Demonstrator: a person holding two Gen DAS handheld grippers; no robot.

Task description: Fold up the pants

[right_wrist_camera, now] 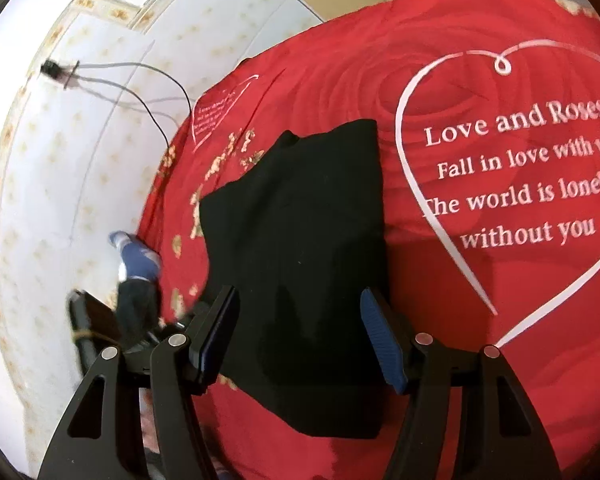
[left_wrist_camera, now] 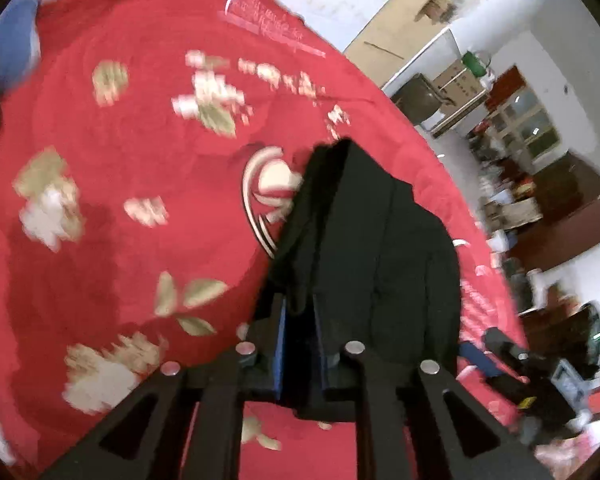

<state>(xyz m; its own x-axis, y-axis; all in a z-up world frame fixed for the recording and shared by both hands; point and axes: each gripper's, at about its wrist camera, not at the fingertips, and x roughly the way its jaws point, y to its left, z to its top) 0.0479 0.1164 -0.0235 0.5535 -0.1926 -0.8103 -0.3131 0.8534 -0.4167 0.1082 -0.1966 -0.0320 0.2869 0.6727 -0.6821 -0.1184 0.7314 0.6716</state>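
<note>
Black pants (right_wrist_camera: 300, 264) on red rose bedspread (right_wrist_camera: 480, 360), pale patterned floor (right_wrist_camera: 60, 160) beside; left tongs (left_wrist_camera: 300, 320) pinching the cloth, right tongs (right_wrist_camera: 300, 344) agape, empty.

You see plain black pants (right_wrist_camera: 300, 248) on a red bedspread (right_wrist_camera: 480, 360) printed with gold flowers and white heart lettering.

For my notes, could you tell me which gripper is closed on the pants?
The left gripper: it pinches the black pants. The right gripper gapes open.
</note>
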